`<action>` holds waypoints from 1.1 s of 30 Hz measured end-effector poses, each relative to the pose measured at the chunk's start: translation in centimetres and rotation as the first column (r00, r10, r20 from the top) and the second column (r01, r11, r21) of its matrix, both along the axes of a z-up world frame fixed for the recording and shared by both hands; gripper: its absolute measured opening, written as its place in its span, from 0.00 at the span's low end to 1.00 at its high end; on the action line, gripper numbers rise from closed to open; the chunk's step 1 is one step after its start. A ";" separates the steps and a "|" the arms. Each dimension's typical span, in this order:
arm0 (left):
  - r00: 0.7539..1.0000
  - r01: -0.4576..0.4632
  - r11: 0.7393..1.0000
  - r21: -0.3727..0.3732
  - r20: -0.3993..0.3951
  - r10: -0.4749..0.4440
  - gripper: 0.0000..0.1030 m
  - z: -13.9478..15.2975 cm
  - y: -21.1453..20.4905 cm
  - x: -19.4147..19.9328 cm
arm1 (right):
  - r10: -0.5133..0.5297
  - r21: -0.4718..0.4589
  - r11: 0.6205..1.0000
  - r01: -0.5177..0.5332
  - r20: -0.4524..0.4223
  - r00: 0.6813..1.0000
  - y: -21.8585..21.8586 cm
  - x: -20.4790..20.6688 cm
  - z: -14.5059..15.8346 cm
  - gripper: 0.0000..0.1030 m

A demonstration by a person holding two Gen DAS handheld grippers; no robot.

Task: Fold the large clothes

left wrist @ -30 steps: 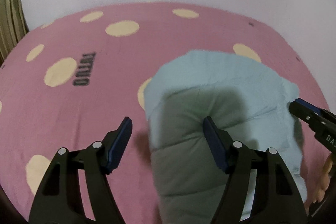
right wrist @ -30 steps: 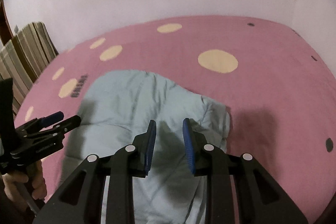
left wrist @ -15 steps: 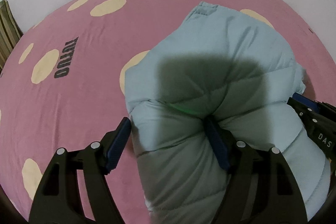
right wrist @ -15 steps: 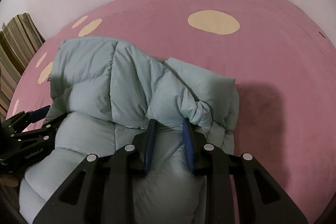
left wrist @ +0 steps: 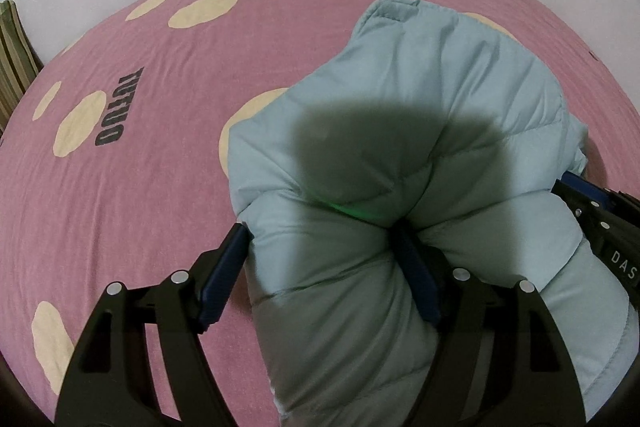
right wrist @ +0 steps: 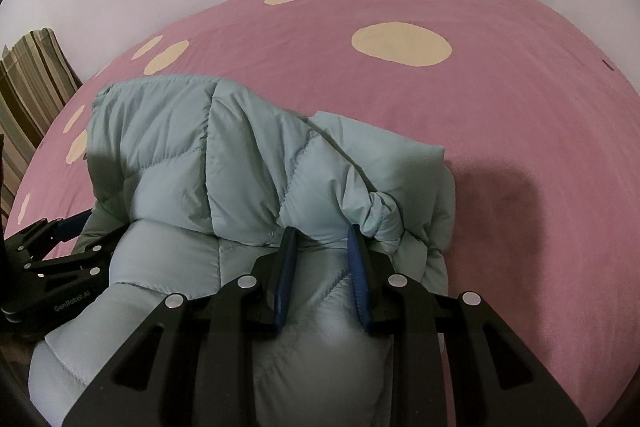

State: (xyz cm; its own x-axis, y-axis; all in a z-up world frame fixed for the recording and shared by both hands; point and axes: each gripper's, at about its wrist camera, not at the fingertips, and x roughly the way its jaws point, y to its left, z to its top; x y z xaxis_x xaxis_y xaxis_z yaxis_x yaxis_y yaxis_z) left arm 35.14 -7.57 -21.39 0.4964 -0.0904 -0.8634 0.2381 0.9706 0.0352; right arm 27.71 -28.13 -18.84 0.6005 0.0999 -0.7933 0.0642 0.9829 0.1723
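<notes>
Pink bed sheet (left wrist: 168,163) with cream dots, filling both views; pale blue puffer jacket (left wrist: 400,131) bunched at 5 o'clock in the left view, 7 o'clock in the right; left gripper (left wrist: 320,259) spread wide around a thick jacket fold, pads pressing in; right gripper (right wrist: 320,247) narrowed, pinching a quilted ridge.

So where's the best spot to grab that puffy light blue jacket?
Probably the puffy light blue jacket is best pinched along its near folded-over edge, coming from the near side: the quilted padding bunches there into a ridge that fits between the fingers, as the right gripper shows.
</notes>
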 end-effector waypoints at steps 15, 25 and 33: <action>1.000 0.004 1.000 -0.005 0.011 -0.004 0.74 -0.2 0.3 -0.2 | -0.009 -0.003 1.000 0.009 0.019 1.000 0.1 -0.4 0.0 0.26; 1.000 0.008 1.000 0.000 0.012 -0.008 0.74 -0.2 0.4 -0.3 | -0.014 -0.010 1.000 0.014 0.023 1.000 0.2 -0.5 -0.1 0.26; 1.000 0.011 1.000 0.002 0.005 -0.011 0.74 0.0 0.4 -0.2 | -0.017 -0.017 1.000 0.018 0.026 1.000 0.4 -0.6 -0.2 0.26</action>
